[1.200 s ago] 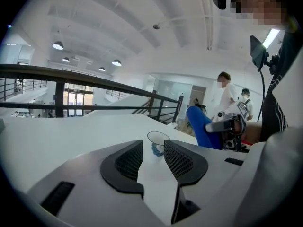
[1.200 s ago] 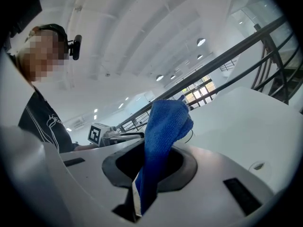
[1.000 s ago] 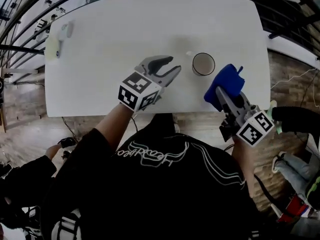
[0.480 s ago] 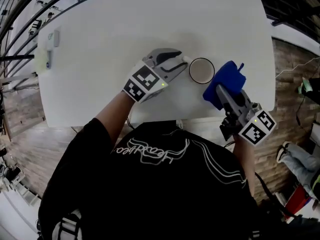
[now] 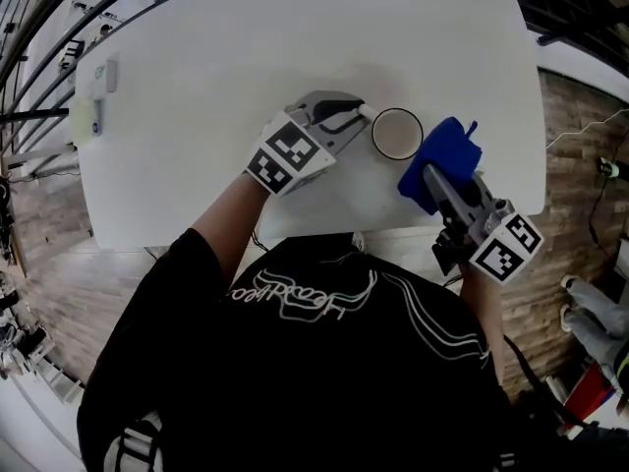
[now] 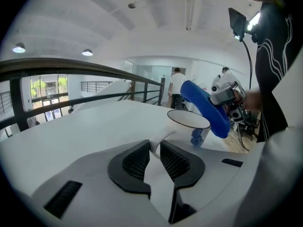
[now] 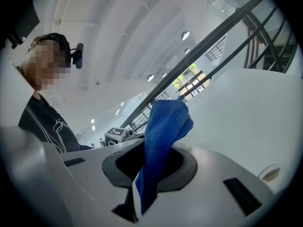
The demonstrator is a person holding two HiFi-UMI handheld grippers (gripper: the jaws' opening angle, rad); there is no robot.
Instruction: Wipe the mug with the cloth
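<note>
Mug (image 5: 397,134), white with a dark rim, stands upright on the white counter (image 5: 246,47), toward its near right part; its handle (image 5: 366,114) points left, at the left hand-held gripper (image 5: 352,116); that hand-held gripper lies low over the counter and reaches in from the left, its marker cube (image 5: 287,153) turned up toward the head camera. In the left gripper view the two ribbed black pads (image 6: 137,161) flank the white handle, which sits between them at their tips; the jaws have just been closing and now clench the handle, with the mug's body beyond them, open mouth upward.

Right hand-held gripper (image 5: 432,180) comes up from the near right edge of the counter, clamped on a blue cloth (image 5: 442,155); the right gripper view shows the cloth pinched between the jaws and rising out of them in a bunched fold, its top leaning slightly right. Seen from the head, the cloth hangs just beside the mug's right side; from the left gripper view it overlaps the far rim, and a blue reflection shows on the mug's wall; whether cloth and mug touch cannot be told.

A small pale object (image 5: 98,91) lies at the counter's far left corner, well apart from the mug; dark railings (image 5: 39,28) run past that side; a wooden floor (image 5: 580,165) shows to the right. The person wears a black top (image 5: 324,382) with white line print.
</note>
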